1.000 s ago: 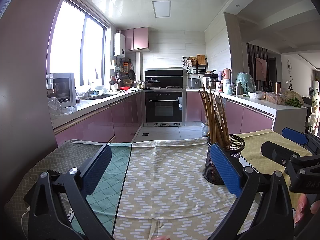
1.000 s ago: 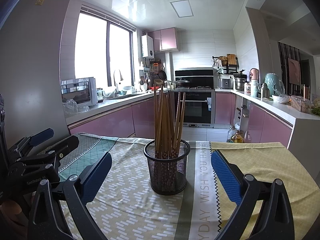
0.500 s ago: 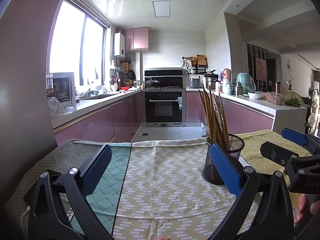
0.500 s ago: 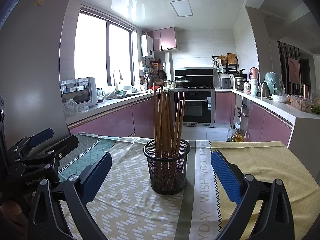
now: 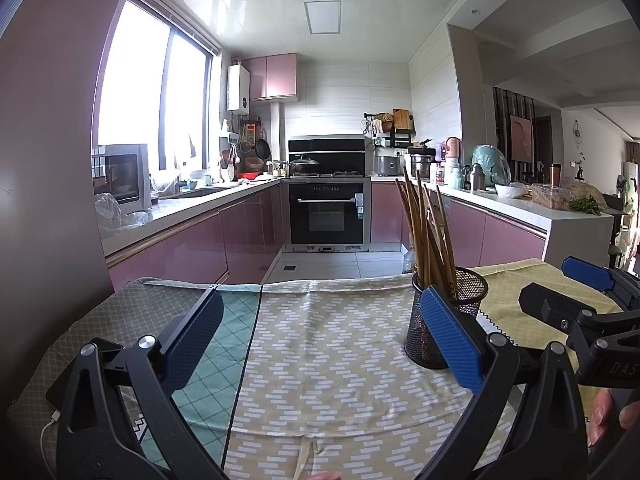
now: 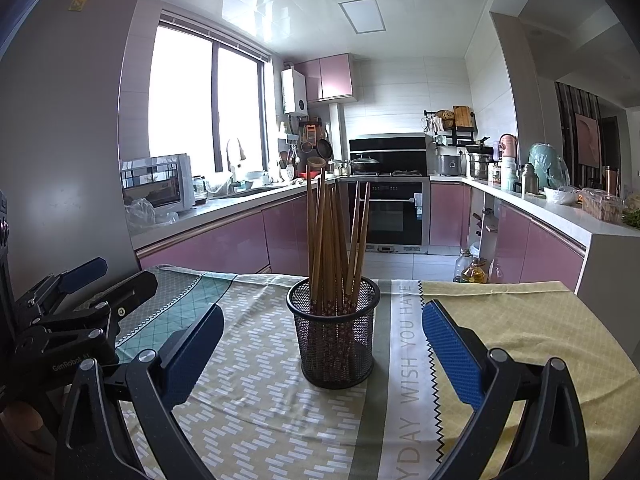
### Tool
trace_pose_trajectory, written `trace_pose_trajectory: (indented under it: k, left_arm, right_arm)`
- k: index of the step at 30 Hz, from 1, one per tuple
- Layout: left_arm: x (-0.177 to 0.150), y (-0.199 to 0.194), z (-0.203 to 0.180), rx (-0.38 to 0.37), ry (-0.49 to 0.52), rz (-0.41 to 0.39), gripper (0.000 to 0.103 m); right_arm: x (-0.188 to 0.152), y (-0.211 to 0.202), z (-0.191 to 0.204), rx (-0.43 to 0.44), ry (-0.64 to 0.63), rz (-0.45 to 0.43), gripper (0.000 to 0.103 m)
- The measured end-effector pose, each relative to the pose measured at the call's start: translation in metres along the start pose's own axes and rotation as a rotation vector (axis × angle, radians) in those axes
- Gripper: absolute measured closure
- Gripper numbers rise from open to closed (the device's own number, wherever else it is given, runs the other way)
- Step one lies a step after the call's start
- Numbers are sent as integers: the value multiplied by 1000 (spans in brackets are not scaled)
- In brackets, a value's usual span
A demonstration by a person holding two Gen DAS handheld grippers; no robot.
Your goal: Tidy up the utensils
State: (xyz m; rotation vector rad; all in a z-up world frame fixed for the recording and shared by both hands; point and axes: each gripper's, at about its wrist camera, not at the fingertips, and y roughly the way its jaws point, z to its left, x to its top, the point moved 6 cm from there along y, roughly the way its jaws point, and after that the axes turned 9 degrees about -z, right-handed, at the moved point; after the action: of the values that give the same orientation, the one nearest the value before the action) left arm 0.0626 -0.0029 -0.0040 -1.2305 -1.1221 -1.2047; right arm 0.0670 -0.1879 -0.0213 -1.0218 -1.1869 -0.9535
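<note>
My right gripper [image 6: 322, 354] is spread wide and empty, with the mesh holder [image 6: 334, 334] dead ahead on the tablecloth [image 6: 256, 412], chopsticks [image 6: 334, 240] standing near upright. My left gripper [image 5: 320, 342], also spread and empty, has the holder off to its right, so I judge the right the nearer.

"WISH YOU HAVE" and "YDAY" are printed on the tablecloth [image 6: 408, 344]. "GenRobot" is read on the left tool [image 6: 72, 312]; "DAS" on the right tool [image 5: 576, 300].

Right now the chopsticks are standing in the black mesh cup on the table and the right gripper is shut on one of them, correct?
Not quite. The right gripper is open and holds nothing, per the right wrist view. The chopsticks do stand in the black mesh cup.
</note>
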Motion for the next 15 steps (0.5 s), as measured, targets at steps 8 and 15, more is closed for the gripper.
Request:
trace_pose_trajectory:
  k: [8, 15]
  left_arm:
    - [0, 1, -1, -1, -1, 2, 6]
    - [0, 1, -3, -4, -1, 2, 6]
  right_arm:
    - [0, 0, -1, 0, 1, 2, 7]
    - [0, 0, 0, 0, 2, 1, 7]
